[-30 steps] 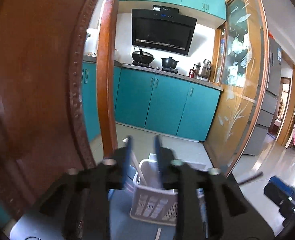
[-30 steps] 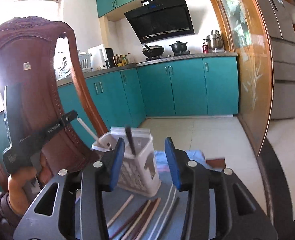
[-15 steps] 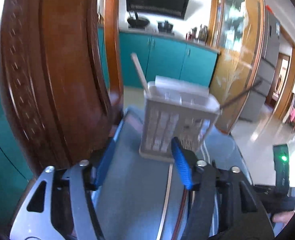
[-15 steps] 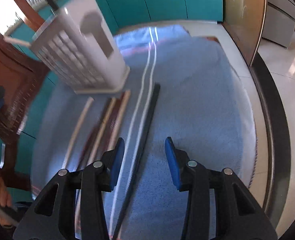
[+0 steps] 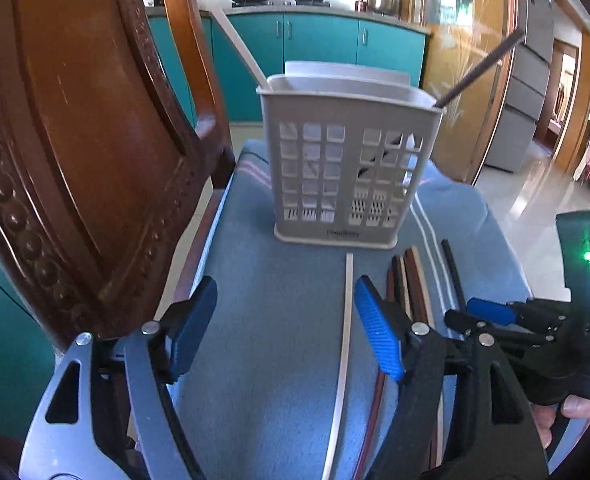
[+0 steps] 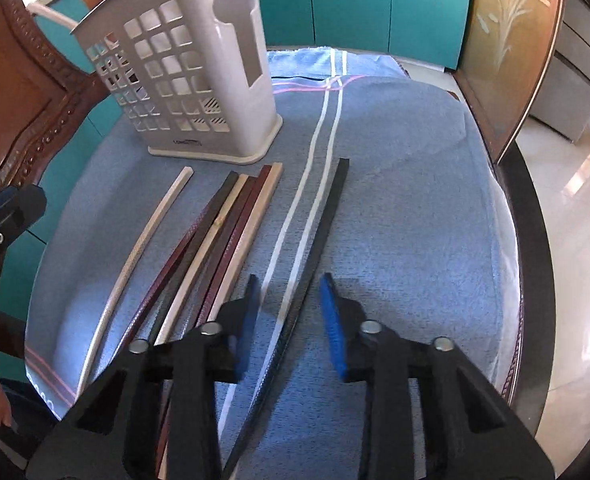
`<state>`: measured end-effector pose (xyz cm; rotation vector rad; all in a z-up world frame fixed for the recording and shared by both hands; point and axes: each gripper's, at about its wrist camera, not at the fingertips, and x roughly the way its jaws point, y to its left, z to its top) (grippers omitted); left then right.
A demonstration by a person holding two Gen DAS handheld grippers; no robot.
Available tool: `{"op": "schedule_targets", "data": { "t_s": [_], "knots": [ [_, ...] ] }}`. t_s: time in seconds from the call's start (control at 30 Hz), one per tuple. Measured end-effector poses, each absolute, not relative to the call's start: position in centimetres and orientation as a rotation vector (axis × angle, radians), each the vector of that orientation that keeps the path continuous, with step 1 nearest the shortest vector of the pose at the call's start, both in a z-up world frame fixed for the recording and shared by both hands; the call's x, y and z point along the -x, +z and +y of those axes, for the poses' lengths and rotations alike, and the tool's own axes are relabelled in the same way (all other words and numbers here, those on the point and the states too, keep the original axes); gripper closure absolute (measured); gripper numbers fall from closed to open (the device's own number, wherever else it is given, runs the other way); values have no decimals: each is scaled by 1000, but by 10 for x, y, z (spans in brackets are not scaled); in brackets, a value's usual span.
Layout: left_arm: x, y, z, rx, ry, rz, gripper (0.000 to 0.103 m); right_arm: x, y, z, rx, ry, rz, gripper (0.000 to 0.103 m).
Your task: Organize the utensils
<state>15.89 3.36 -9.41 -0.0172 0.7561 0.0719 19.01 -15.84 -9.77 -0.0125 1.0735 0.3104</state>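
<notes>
A white slotted utensil holder (image 5: 347,168) (image 6: 191,80) stands on a blue towel (image 5: 279,320) (image 6: 395,208). It holds a pale chopstick (image 5: 239,48) and a dark chopstick (image 5: 479,68). Several chopsticks lie in front of it: a pale one (image 5: 345,340) (image 6: 143,240), a brown and tan bundle (image 6: 223,232) (image 5: 411,280), and a black one (image 6: 315,240). My left gripper (image 5: 287,328) is open and empty above the towel, left of the pale chopstick. My right gripper (image 6: 291,312) is open, its fingers on either side of the black chopstick, low over it.
A carved wooden chair back (image 5: 75,140) (image 6: 19,92) rises close on the left. The towel covers a round table whose dark edge (image 6: 535,280) shows on the right. Teal kitchen cabinets (image 5: 323,60) and a glass partition (image 6: 507,60) stand beyond.
Both grippers have tilted down from the kitchen view toward the towel. The right gripper moved closer along the black chopstick. The left gripper opened wider and pulled back from the holder.
</notes>
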Motion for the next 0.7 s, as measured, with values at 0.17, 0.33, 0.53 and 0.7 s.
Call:
{"op": "schedule_targets", "data": {
  "t_s": [0.17,0.33,0.53,0.7],
  "knots": [
    [-162,-99,34,6,73,777,29,-190,-97,-157,35,310,1069,88],
    [-164,-109,32,-18,74,815,28,-189,-97,-160,45,318,1077,93],
    [-164,-120,31,-37,76,849,26,-196,-97,-172,32,281,1098,96],
    [-167,-130,30,-41,84,884,25,-197,-96,-174,55,256,1088,96]
  ]
}}
